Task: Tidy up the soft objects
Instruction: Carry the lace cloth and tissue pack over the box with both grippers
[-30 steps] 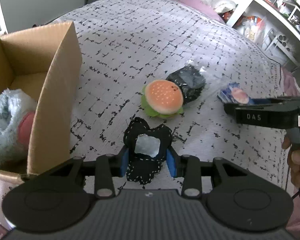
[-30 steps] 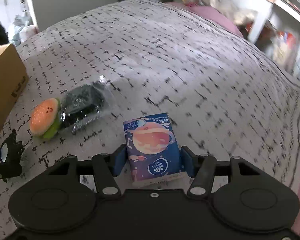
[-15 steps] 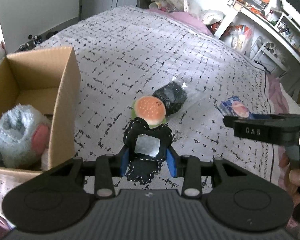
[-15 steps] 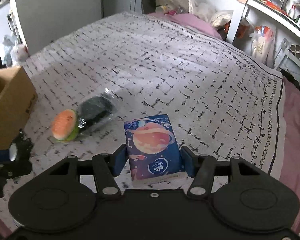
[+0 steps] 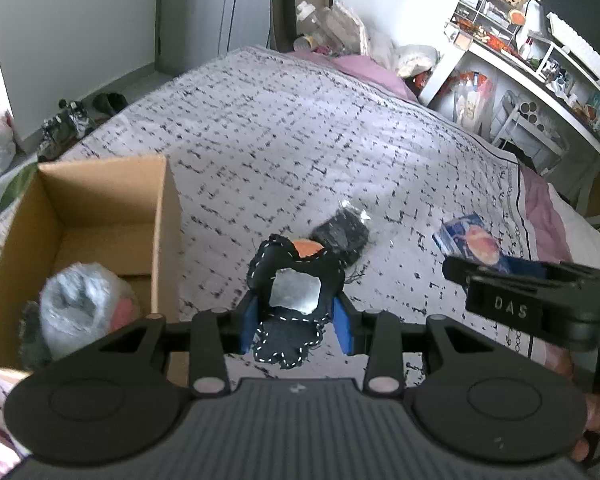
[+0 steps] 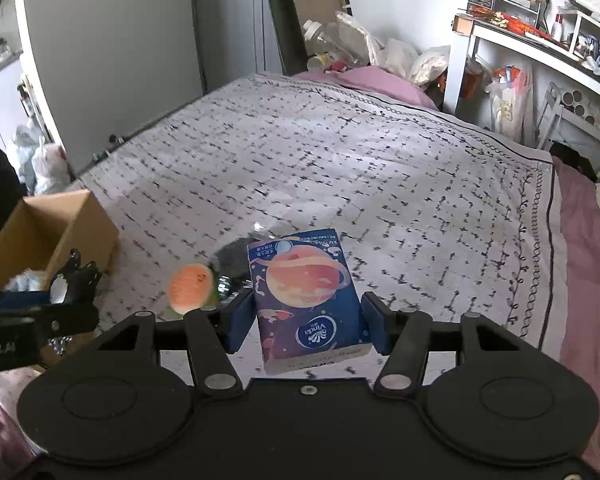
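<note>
Both hand-held grippers are closed on soft things and held above the bed. Left gripper (image 5: 296,326) has its blue pads pressed against the sides of a black felt piece (image 5: 296,292) with white stitching round its edge and a pale square patch in its middle; the piece stands with its long axis running away from the camera, its lobed top pointing far. Right gripper (image 6: 306,326) is closed to about half its width on a blue tissue pack (image 6: 306,296) printed with an orange planet; the pack's long axis also runs near to far, its logo end nearest the camera, and it looks clear of the cover.

One cardboard box (image 5: 162,216) sits open on the left side of the bed. Inside, at its near end, lies one grey fluffy toy with a pink patch (image 5: 78,300); something dark shows beside it at the near left corner, too blurred to name. The far half of the box floor is bare cardboard.

On the white bedspread with black dashes (image 5: 300,140), between the two grippers, lie one plush hamburger (image 6: 190,288) and, touching it on the far right, one black item in a clear wrapper (image 5: 342,234). In the left wrist view the felt piece hides most of the hamburger.

A person's fingers (image 5: 594,420) show at the right edge under the right gripper.
</note>
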`<state>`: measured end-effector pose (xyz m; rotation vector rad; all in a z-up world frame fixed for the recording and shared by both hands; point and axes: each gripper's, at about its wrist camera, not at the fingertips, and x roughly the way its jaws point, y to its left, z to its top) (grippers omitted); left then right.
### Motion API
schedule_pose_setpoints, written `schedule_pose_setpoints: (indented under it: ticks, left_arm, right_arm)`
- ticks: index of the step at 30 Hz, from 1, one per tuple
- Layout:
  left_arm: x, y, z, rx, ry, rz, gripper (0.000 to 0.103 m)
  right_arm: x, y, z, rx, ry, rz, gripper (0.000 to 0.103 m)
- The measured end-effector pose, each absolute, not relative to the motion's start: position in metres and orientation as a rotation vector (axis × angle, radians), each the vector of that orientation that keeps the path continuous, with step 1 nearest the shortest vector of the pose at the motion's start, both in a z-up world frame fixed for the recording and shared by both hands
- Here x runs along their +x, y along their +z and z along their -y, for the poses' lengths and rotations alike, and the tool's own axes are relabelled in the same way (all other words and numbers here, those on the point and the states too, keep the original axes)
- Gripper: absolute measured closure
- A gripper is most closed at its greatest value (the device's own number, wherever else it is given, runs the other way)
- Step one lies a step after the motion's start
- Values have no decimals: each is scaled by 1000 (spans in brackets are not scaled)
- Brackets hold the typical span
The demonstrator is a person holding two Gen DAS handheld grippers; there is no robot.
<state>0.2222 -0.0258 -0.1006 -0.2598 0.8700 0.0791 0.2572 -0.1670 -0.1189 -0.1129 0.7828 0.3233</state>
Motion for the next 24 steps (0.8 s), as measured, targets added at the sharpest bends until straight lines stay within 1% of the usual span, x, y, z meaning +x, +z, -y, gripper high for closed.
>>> schedule_pose_setpoints:
  ticks: [11, 12, 13, 14, 17, 19, 24]
  left_arm:
    - [216, -76, -17, -269, 126, -841, 64]
    - [216, -74, -22, -266, 130, -838, 64]
    - [216, -73, -26, -262, 134, -834, 64]
    - [216, -71, -30, -257, 139, -830, 64]
    - [216, -68, -43, -252, 149, -826, 64]
    - [217, -68, -50, -244, 157, -824, 64]
    - [217, -72, -69, -246, 172, -830, 64]
  right_arm:
    - [244, -95, 145, -53, 408, -712, 47]
    - [244, -94, 142, -52, 413, -708, 48]
    - [243, -92, 139, -52, 421, -705, 53]
    - [242, -91, 135, -52, 428, -704, 56]
    - [240, -89, 125, -65, 445, -697, 59]
    - [239, -91, 118, -86, 465, -701, 73]
    - [249, -103, 119, -48, 476, -798, 72]
